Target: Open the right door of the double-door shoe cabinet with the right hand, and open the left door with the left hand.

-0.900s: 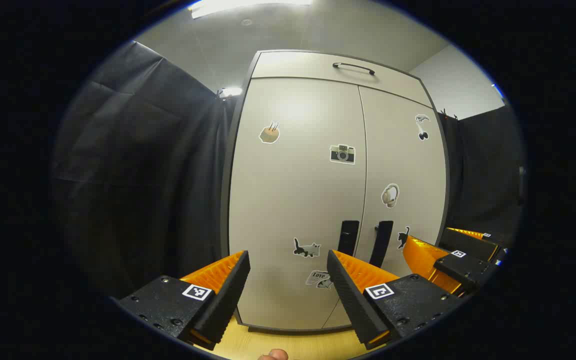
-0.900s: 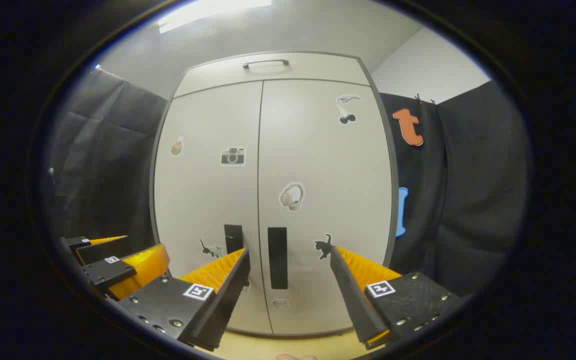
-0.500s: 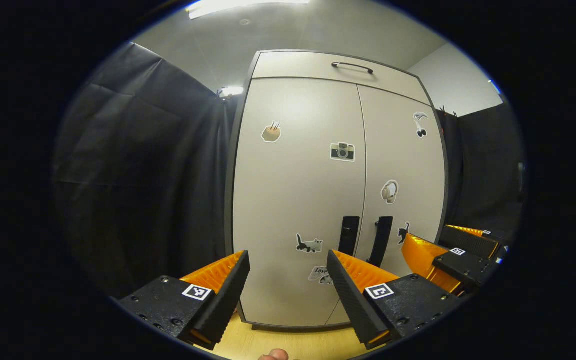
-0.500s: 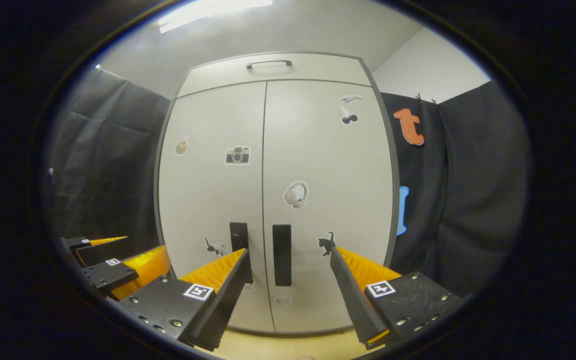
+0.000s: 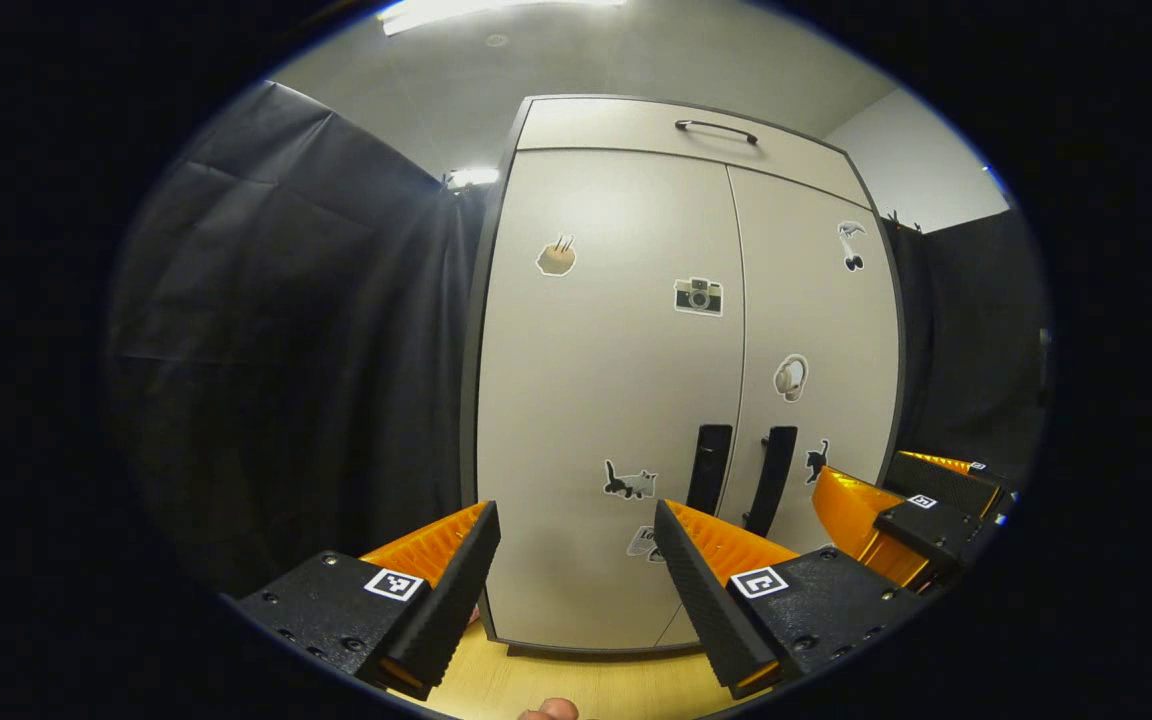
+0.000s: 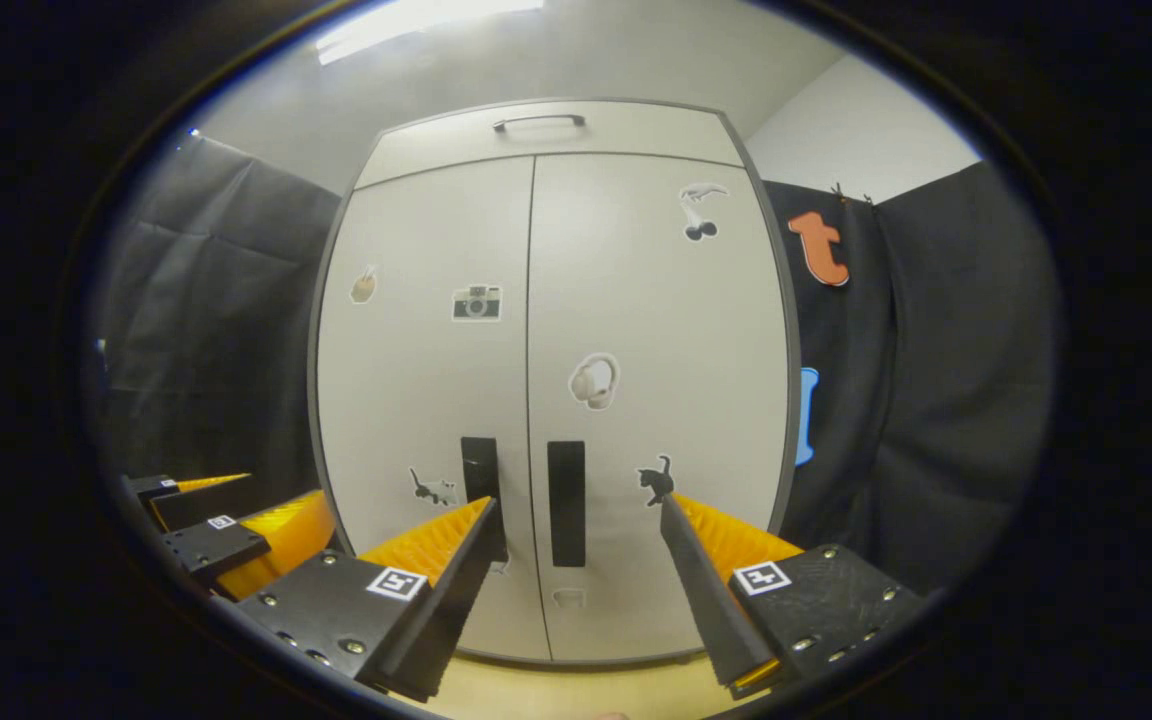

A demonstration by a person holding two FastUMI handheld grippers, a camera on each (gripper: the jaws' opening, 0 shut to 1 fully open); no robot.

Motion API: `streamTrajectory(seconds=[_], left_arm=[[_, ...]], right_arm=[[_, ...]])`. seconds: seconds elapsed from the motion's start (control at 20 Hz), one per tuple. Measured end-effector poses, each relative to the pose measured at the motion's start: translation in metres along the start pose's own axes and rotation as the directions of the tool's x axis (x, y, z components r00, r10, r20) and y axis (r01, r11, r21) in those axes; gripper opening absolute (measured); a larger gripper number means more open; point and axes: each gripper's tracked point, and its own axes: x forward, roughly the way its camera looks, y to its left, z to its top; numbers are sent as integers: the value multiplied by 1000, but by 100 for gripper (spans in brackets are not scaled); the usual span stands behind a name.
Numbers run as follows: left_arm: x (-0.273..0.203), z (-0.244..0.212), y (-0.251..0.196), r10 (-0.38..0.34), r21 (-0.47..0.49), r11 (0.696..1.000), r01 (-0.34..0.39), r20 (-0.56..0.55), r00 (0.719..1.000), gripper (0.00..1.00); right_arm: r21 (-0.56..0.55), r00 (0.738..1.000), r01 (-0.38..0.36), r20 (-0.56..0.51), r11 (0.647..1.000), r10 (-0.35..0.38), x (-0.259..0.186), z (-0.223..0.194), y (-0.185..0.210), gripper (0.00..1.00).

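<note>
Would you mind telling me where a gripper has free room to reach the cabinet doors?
Free: the bare panel between the headphones sticker and the right door handle, and the strip of wooden floor before the cabinet. Crowded: the middle seam, where the left door handle and the cat stickers sit close.

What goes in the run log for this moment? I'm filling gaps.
phase: approach | doors: both closed | left gripper: open | right gripper: open, facing right handle

pale grey shoe cabinet (image 6: 636,300) with black door handles (image 6: 566,503), small stickers (image 6: 476,302); light wooden floor (image 5: 576,680).
</note>
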Motion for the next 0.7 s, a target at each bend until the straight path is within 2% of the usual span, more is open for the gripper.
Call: streamTrajectory(seconds=[0.5,0.6,0.7], left_arm=[[10,-4,3,0,-9,1000,0,-4,1000,96],[12,-4,5,-1,-8,1000,1,-5,1000,96],[14,-4,8,4,-4,1000,-4,-4,1000,96]], right_arm=[[-12,999,20,-27,1000,-20,13,-10,-1,94],[-12,999,23,-43,1000,-24,19,-15,0,87],[-15,998,24,-57,1000,-25,26,-21,2,89]])
